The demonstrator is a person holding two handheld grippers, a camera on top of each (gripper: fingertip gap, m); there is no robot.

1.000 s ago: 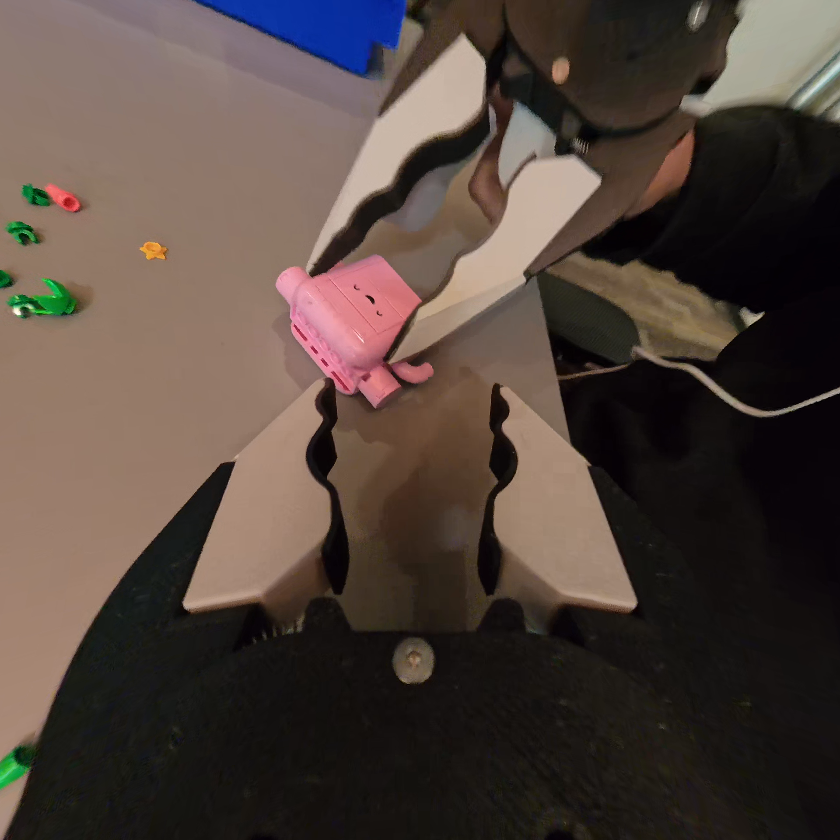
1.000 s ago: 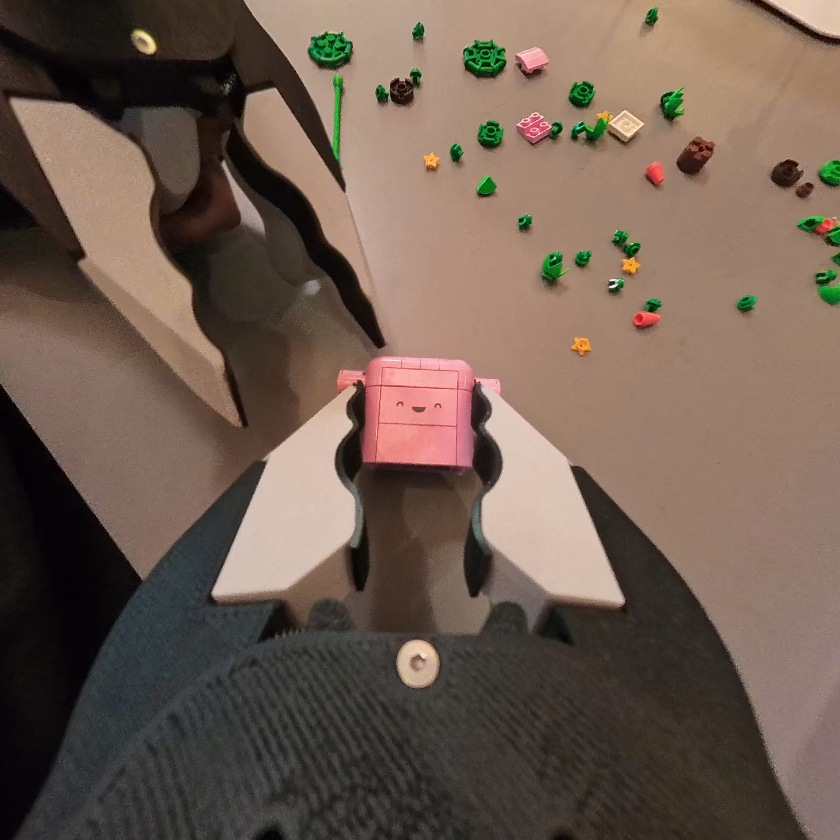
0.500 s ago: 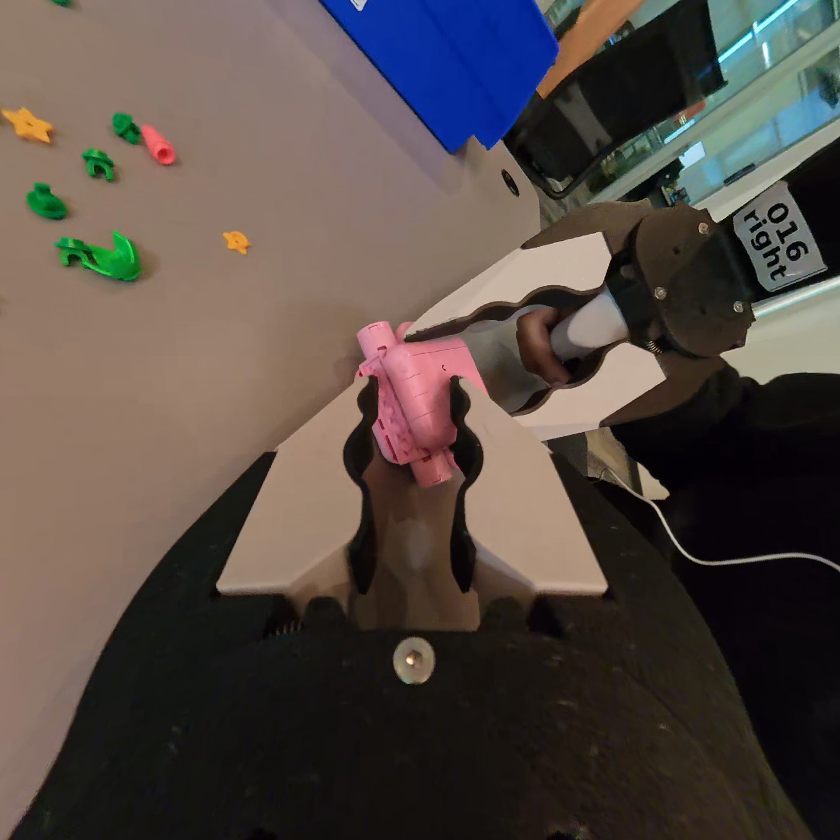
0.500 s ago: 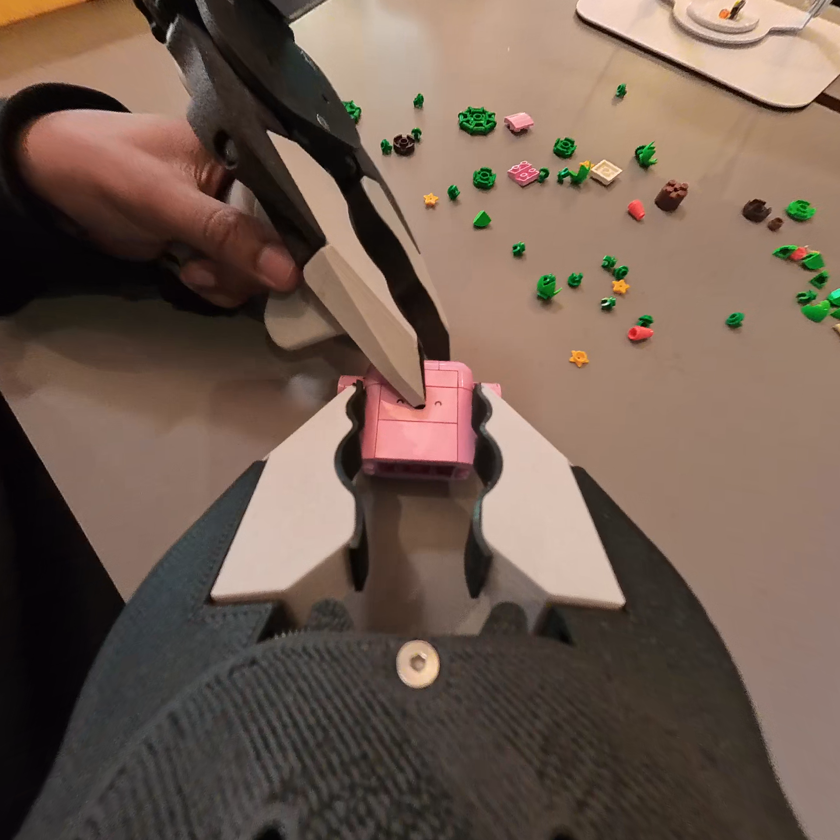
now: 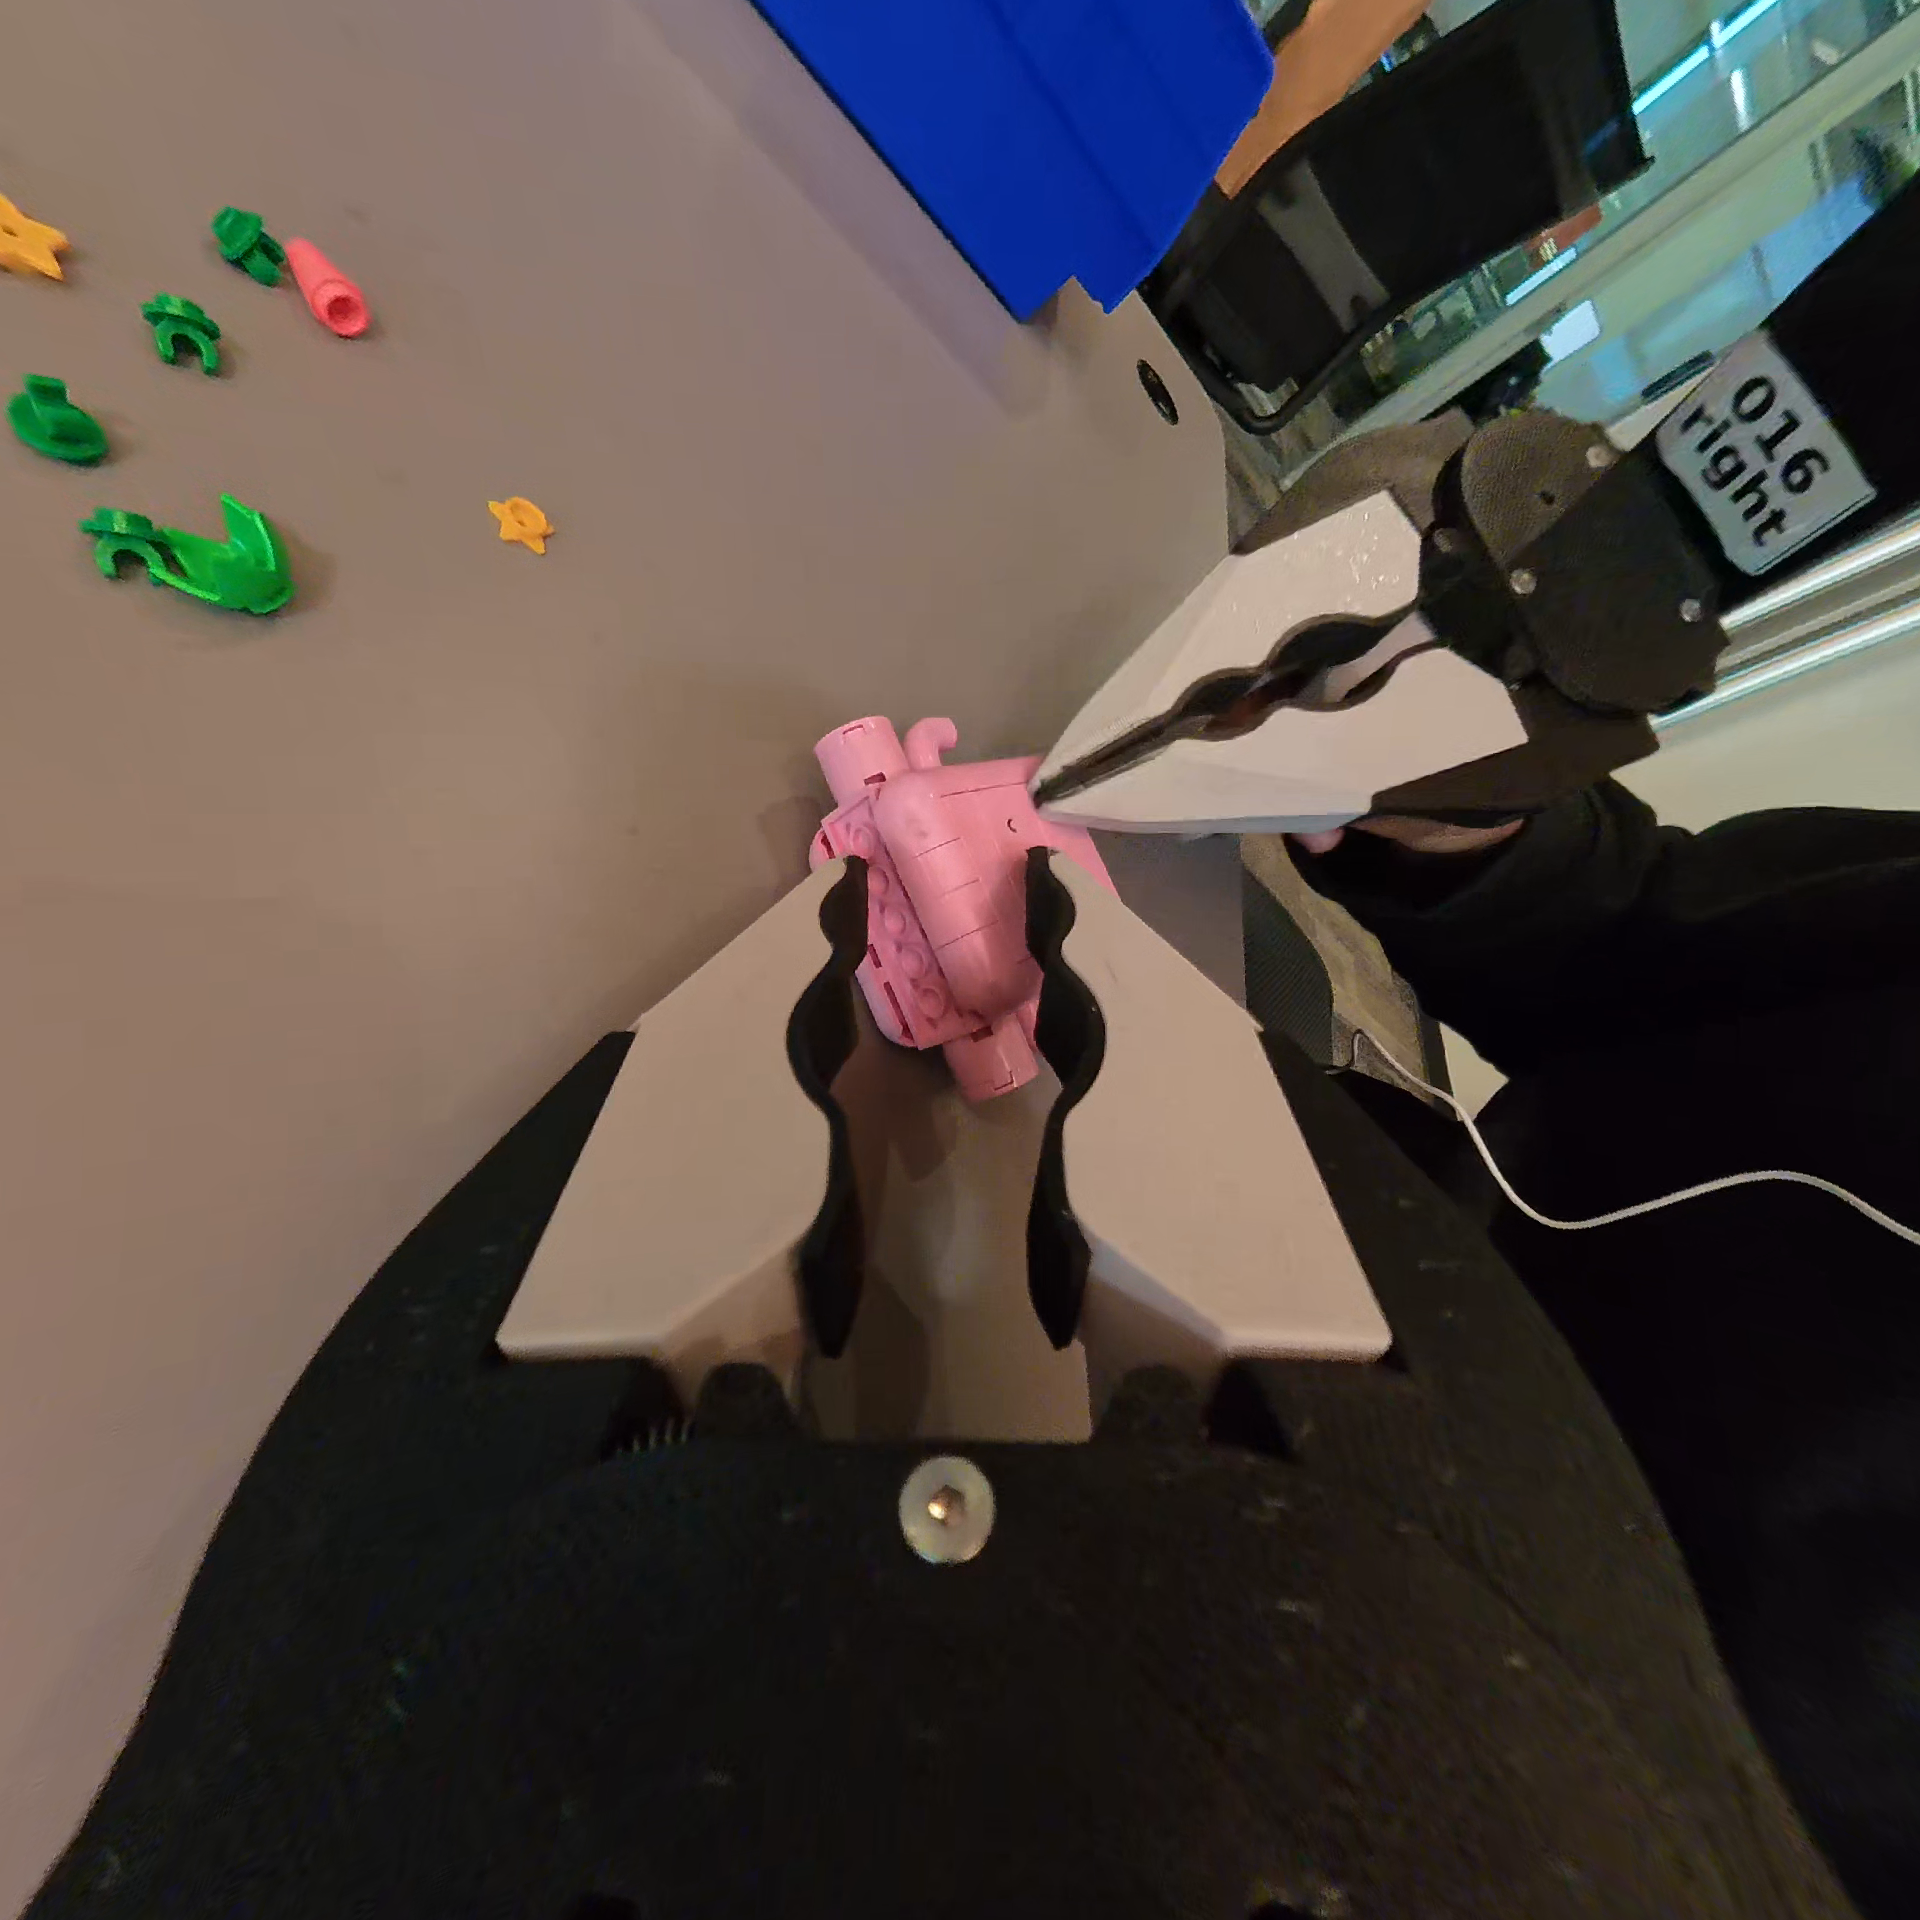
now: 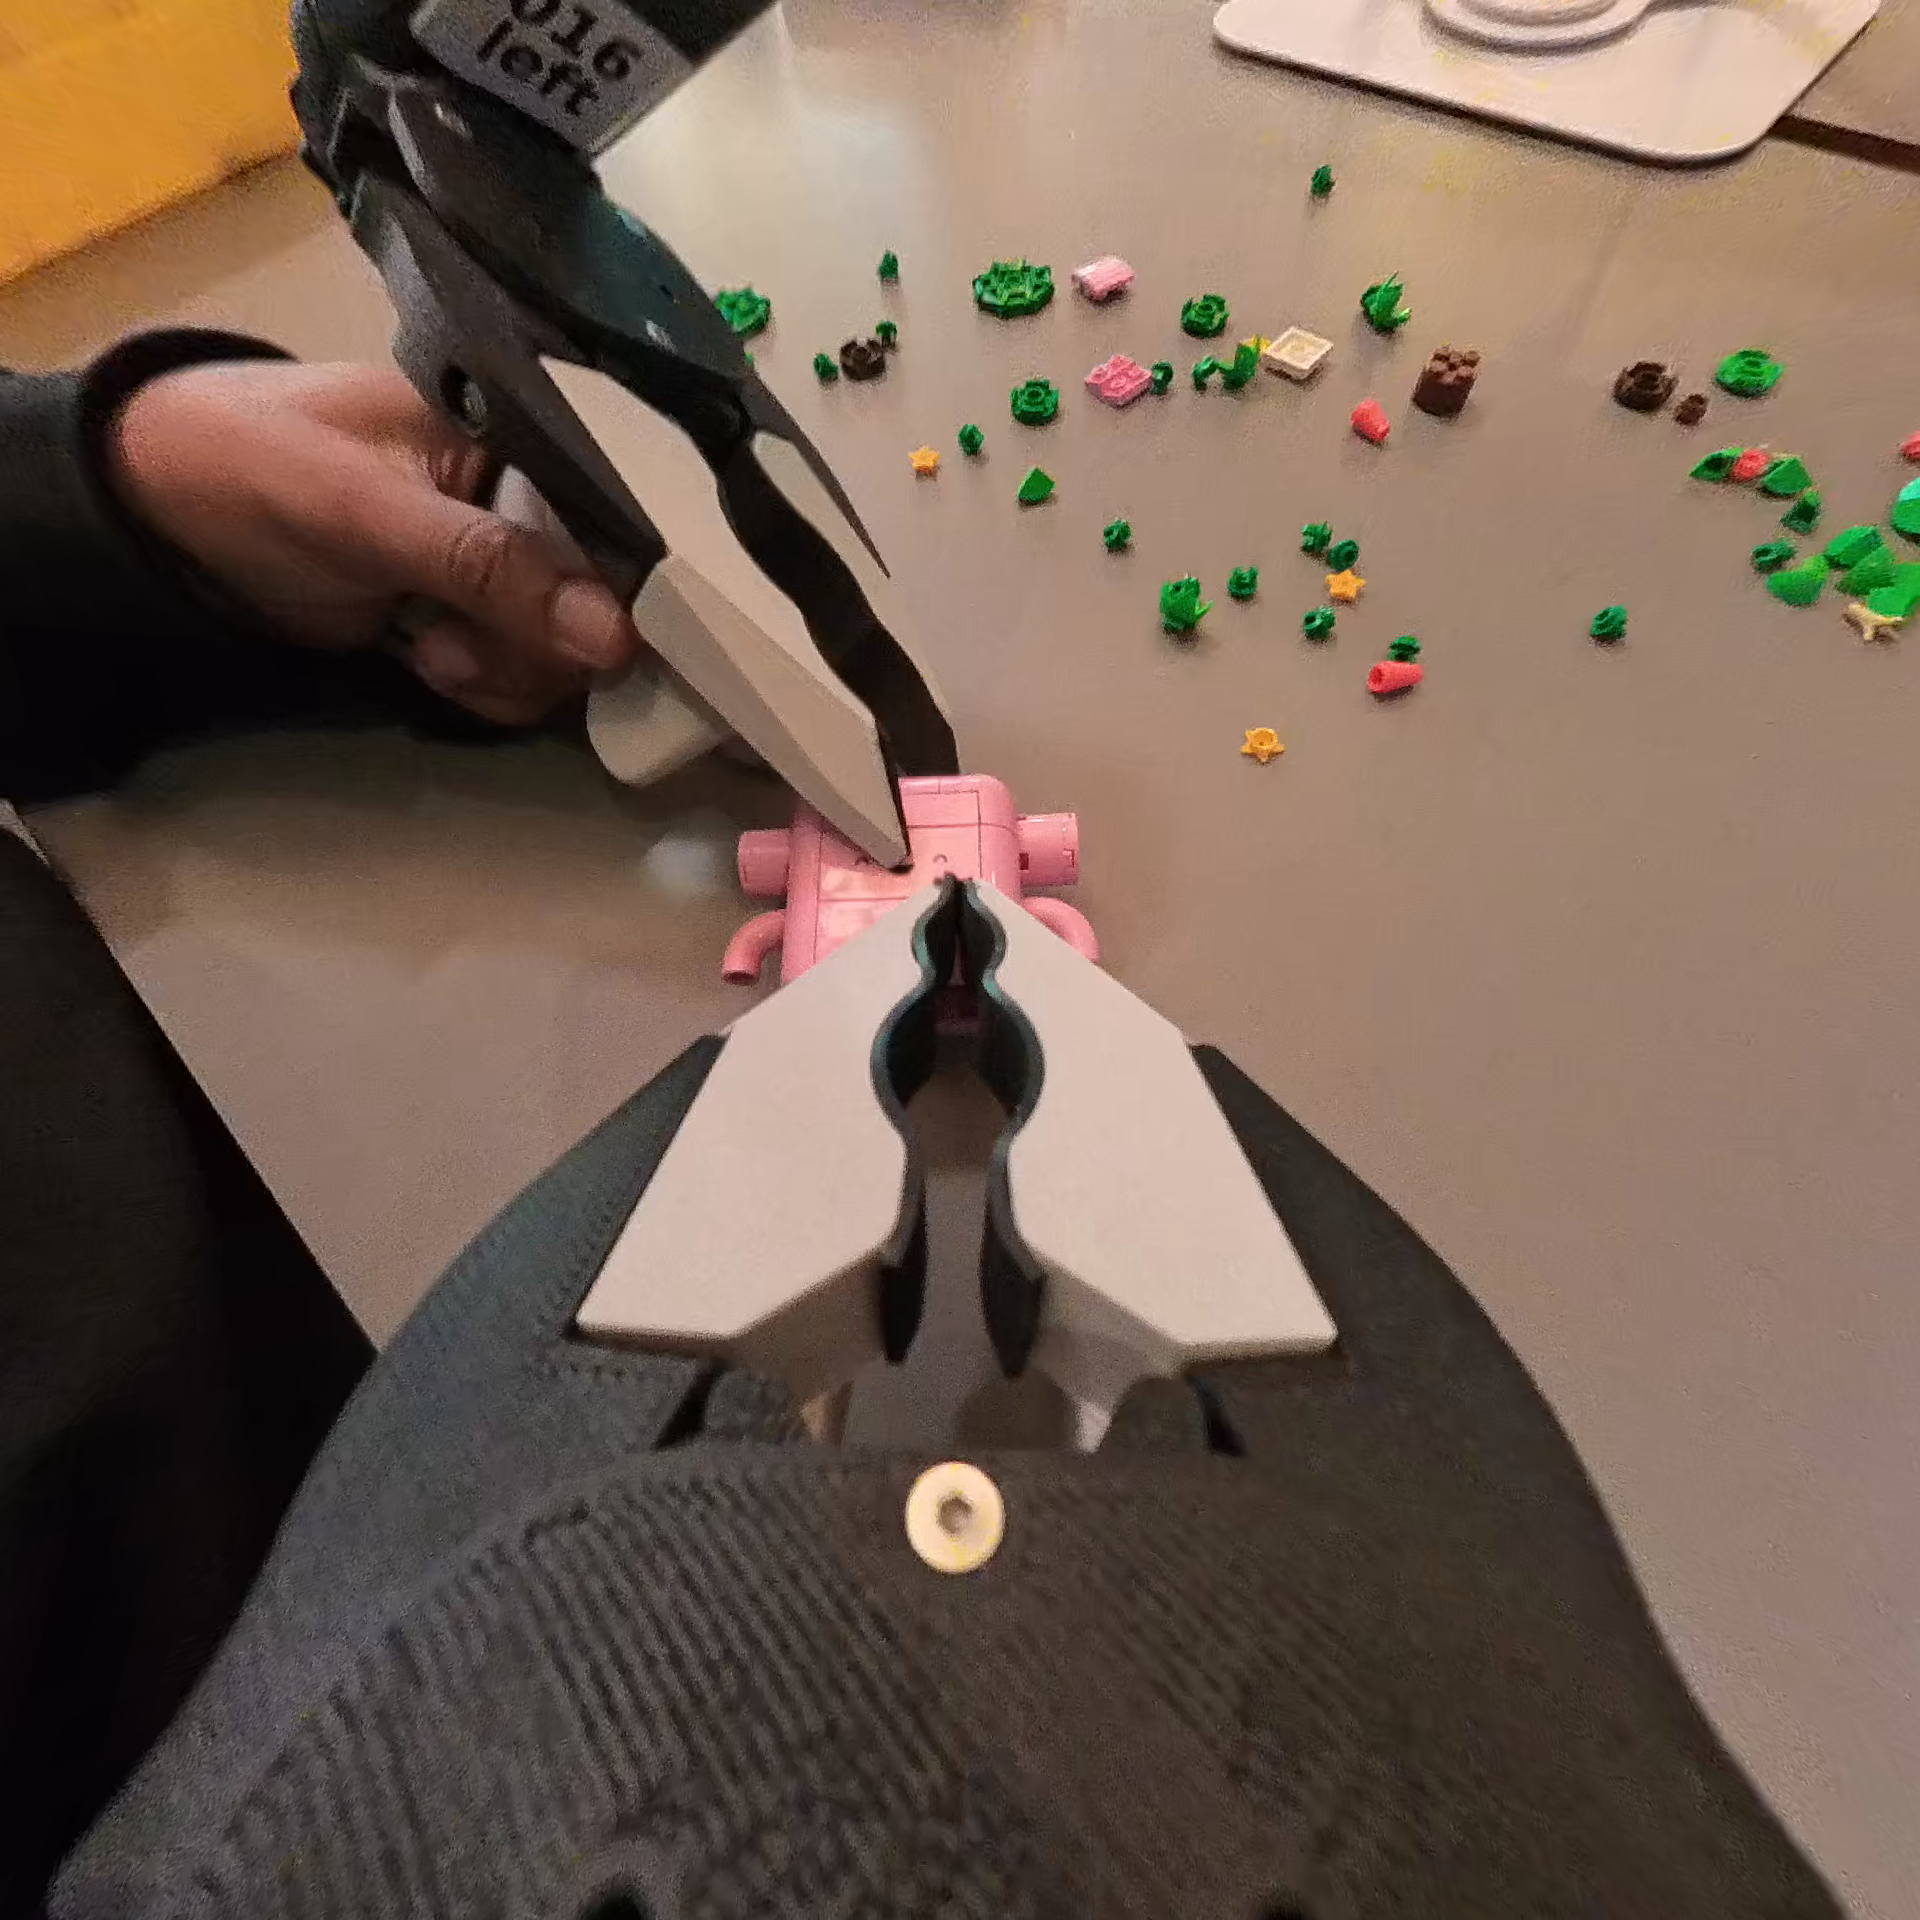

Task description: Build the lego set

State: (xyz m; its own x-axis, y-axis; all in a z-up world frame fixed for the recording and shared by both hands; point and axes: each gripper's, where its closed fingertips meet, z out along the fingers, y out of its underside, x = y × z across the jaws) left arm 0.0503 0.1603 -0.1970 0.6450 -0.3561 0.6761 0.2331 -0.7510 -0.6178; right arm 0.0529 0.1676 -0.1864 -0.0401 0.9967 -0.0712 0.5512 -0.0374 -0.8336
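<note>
A pink lego figure (image 5: 956,883) with a little face, side pegs and curled arms sits low over the grey table (image 5: 520,935). My left gripper (image 5: 940,878) is shut on it, one finger on each side. In the right wrist view the left gripper (image 6: 923,810) comes down from the upper left onto the figure (image 6: 971,821). My right gripper (image 6: 951,883) is shut with nothing seen between its fingers, and its tips rest against the figure's face. It enters the left wrist view from the right (image 5: 1039,792).
Several small green, orange, red, pink and brown pieces lie scattered behind, such as a brown brick (image 6: 1444,379), an orange star (image 5: 520,523) and a red cone (image 5: 330,301). A blue bin (image 5: 1018,125) and a white tray (image 6: 1538,83) stand at the back. The table edge is close by. The tips of both grippers are at nearly the same place. My left tips are roughly 8 cm from the orange star (image 5: 520,523). The right camera catches it too, in the right wrist view (image 6: 1261,746).
My right gripper let go of the pink figure, drew back and shut. My left gripper swung in and closed on the figure.
</note>
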